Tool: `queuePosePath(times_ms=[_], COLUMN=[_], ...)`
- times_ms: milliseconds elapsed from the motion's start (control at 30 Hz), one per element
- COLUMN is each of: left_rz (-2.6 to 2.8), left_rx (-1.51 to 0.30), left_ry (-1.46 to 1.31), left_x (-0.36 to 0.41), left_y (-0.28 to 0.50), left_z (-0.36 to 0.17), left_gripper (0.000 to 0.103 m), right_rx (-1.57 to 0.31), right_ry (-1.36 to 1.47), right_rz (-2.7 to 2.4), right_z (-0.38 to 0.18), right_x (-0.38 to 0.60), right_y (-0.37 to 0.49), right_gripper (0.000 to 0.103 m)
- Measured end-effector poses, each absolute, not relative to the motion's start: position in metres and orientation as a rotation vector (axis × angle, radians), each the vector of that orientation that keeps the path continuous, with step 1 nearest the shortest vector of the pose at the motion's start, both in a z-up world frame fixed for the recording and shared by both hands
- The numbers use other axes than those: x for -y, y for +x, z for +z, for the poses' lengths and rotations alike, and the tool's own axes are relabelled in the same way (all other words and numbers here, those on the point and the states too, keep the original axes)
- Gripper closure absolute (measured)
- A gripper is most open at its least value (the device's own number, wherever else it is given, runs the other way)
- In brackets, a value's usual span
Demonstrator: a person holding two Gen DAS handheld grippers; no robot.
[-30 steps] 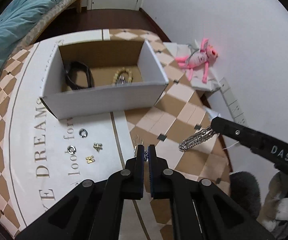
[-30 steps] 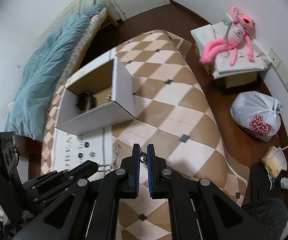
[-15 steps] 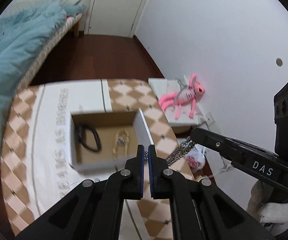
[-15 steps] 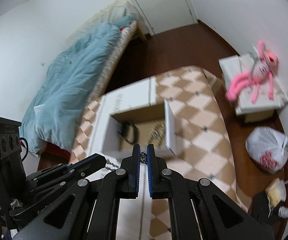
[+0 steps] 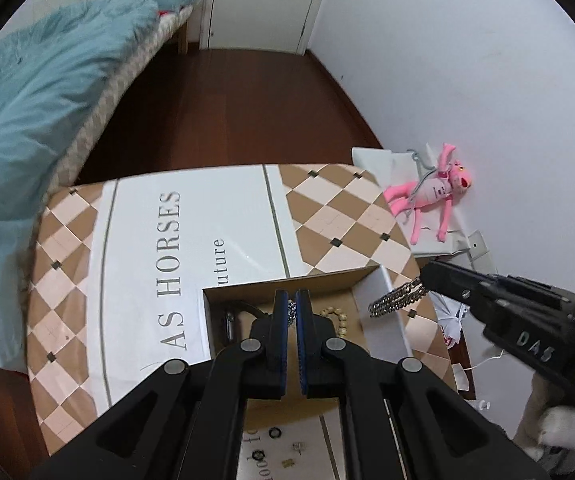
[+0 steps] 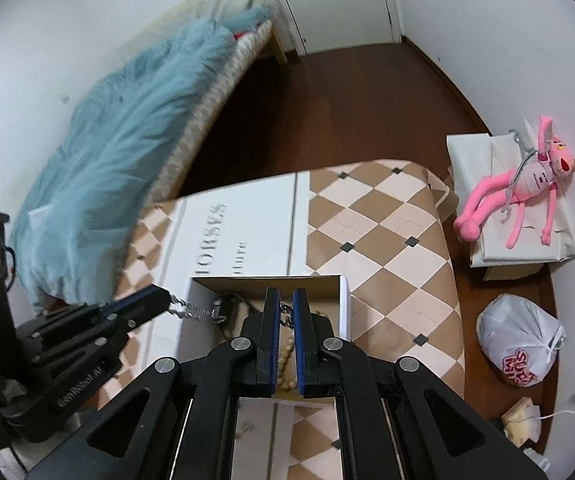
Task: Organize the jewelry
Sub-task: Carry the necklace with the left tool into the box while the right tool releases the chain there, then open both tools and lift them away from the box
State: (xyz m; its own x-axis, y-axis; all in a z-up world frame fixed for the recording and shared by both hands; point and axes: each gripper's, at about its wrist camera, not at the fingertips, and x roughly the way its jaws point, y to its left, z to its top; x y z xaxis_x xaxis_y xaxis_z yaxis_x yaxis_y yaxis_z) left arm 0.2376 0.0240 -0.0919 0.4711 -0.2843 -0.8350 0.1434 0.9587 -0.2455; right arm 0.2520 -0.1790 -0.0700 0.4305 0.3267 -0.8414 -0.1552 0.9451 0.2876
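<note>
Both grippers pinch the same silver chain (image 5: pixel 397 298), each at 1 end. The left gripper (image 5: pixel 292 310) has its blue-padded fingers nearly together, with a few links of the chain caught in the narrow gap between them. The right gripper (image 6: pixel 286 314) is closed the same way, with links visible between its pads. In the right wrist view the chain (image 6: pixel 193 312) hangs in 2 strands from the tip of the left gripper (image 6: pixel 159 298) out over the box's left wall. In the left wrist view the right gripper (image 5: pixel 427 276) holds it over the box's right wall.

Below them sits an open cardboard box (image 5: pixel 363 276) with white outer walls. Inside lie a beaded bracelet (image 5: pixel 337 316) and a dark band (image 6: pixel 231 304). The box rests on a checkered table (image 5: pixel 351 216) with a white printed strip reading "AS HORSES" and "uture". The right gripper's body carries the letters "DAS". Small rings and earrings (image 5: pixel 275 434) lie on the strip nearer the camera.
</note>
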Motion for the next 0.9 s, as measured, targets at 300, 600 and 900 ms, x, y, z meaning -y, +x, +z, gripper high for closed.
queuePosePath(times_ms=[300,600,900], left_rz=[-0.236,-0.088,0.021], left_rx=[-1.132,-1.152,-1.114], left_ry=[-0.129,-0.044,-0.030], left_x=[-0.026,-0.029,-0.040], left_y=[0.259,0.261,0.238], left_z=[-0.113,-0.113,-0.114], left_gripper=[0.101,0.096,0.016], right_rx=[-1.149,-1.249,-1.223], right_ry=[0.080,0.009,-0.022], right_rz=[0.261,0.231,0.198], right_z=[-0.103,-0.123,-0.114], right_x=[0.163,0.155,0.162], right_y=[0.285,0.298,0.273], right_gripper=[0.096,0.096,0.033])
